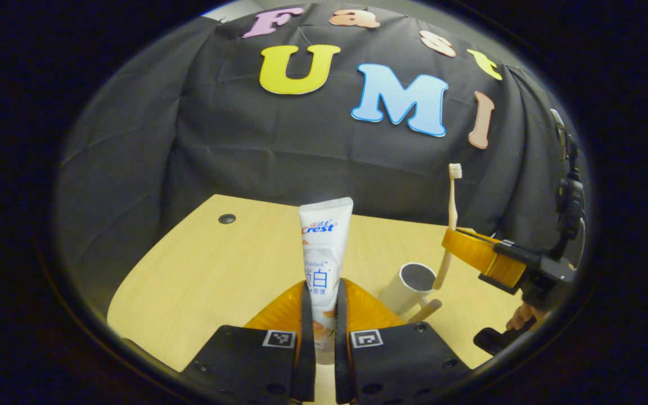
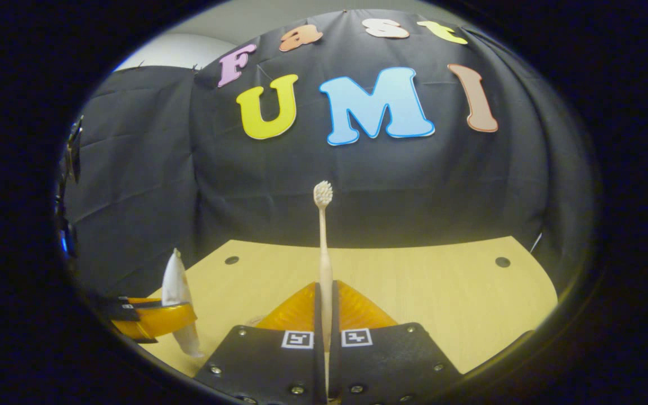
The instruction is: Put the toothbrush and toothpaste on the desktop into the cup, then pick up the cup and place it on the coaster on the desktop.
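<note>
Desktop [image 1: 200, 270] below: both grippers upright, clamping toothpaste [image 1: 324, 247], toothbrush [image 2: 324, 253]

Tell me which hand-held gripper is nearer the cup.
Right. The right hand-held gripper holds the toothbrush just above the cup; the left hand-held gripper holds the toothpaste beside it.

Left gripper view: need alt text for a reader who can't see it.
The left gripper holds a toothpaste tube upright between its two fingers, above a light wooden desktop. To its right, the right gripper holds a toothbrush bristles-up over a white cup that stands on the desktop.
</note>
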{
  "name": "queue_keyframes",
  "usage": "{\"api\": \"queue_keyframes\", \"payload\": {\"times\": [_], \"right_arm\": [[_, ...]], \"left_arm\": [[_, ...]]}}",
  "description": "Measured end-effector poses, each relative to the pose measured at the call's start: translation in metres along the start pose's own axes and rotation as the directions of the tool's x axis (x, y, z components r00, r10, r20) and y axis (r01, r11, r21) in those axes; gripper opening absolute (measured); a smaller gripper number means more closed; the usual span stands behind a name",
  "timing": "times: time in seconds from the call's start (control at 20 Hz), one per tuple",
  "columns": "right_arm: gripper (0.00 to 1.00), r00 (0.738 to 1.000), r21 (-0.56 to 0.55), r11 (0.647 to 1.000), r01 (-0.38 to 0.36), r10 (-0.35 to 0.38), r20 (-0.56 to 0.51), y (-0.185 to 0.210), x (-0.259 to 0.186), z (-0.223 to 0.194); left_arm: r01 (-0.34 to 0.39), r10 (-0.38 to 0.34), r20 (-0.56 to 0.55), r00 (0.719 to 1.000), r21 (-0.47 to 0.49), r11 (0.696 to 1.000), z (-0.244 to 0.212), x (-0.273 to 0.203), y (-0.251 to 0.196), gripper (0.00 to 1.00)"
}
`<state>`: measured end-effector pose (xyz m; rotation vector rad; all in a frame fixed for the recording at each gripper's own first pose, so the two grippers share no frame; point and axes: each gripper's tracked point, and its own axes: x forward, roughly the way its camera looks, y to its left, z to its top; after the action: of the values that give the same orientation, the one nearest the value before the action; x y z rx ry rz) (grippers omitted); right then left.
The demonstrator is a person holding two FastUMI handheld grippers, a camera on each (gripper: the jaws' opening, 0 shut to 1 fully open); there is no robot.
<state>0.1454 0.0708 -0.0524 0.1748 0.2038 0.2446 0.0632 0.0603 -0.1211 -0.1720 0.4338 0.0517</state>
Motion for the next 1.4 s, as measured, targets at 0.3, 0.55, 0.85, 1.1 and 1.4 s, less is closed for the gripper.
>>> {"api": "queue_keyframes", "payload": {"times": [0.3, 0.55, 0.85, 1.1, 1.4], "right_arm": [[0.04, 0.996, -0.031, 0.997, 0.07, -0.071, -0.053, -0.021, 0.044, -0.026], [0.05, 0.99, -0.066, 0.995, 0.068, -0.075, -0.12, -0.024, 0.05, -0.047], [0.22, 0.987, -0.104, 0.993, 0.053, -0.068, -0.148, -0.021, 0.04, -0.052], [0.92, 0.988, -0.111, 0.992, 0.067, -0.082, -0.131, -0.029, 0.023, -0.046], [0.92, 0.991, -0.039, 0.993, 0.115, -0.118, -0.059, -0.054, -0.007, -0.011]], "left_arm": [[-0.008, 0.008, -0.004, 1.0, -0.01, 1.0, 0.002, -0.002, 0.003, 0.21], [-0.019, 0.018, -0.023, 1.0, -0.022, 1.0, -0.002, 0.003, 0.009, 0.21], [-0.017, 0.015, -0.039, 0.999, -0.044, 0.999, -0.003, 0.008, 0.003, 0.21], [0.0, -0.001, -0.039, 0.999, -0.04, 0.999, 0.0, 0.011, -0.005, 0.21], [0.047, -0.048, -0.025, 0.999, -0.047, 0.998, 0.003, 0.027, -0.026, 0.21]]}}
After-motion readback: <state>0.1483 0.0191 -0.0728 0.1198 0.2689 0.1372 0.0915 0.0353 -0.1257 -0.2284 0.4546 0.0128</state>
